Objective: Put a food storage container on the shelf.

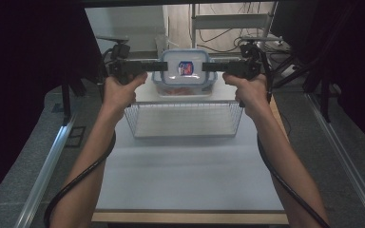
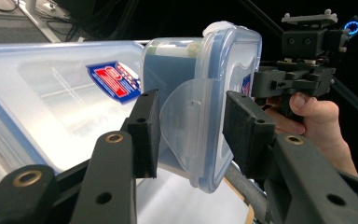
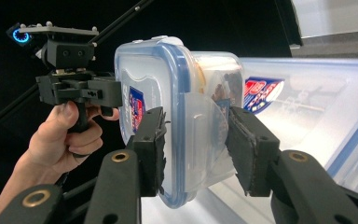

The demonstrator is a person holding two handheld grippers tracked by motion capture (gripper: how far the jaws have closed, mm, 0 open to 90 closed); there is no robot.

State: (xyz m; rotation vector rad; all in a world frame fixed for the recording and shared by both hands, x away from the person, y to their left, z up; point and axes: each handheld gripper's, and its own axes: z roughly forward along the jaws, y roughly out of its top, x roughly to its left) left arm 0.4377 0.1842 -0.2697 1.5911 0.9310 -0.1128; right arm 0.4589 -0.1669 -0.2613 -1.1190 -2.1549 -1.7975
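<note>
A small clear food box with a blue-rimmed lid (image 1: 185,69) stands on its edge between my two grippers, its lid and red-blue sticker facing the person. My left gripper (image 1: 164,66) is shut on its left side, the jaws either side of the clear latch flap (image 2: 186,126). Opposite, my right gripper (image 1: 204,66) is shut on the right side over the other latch flap (image 3: 203,135). Just behind and below it lies a larger clear box (image 2: 51,98) with the same sticker, flat, holding something orange-red (image 1: 180,90).
A white wire basket (image 1: 132,121) sits on the table in front of the boxes. The white tabletop (image 1: 190,175) stretches toward the person. Black curtains and stands flank both sides; cables trail from the grippers along the forearms.
</note>
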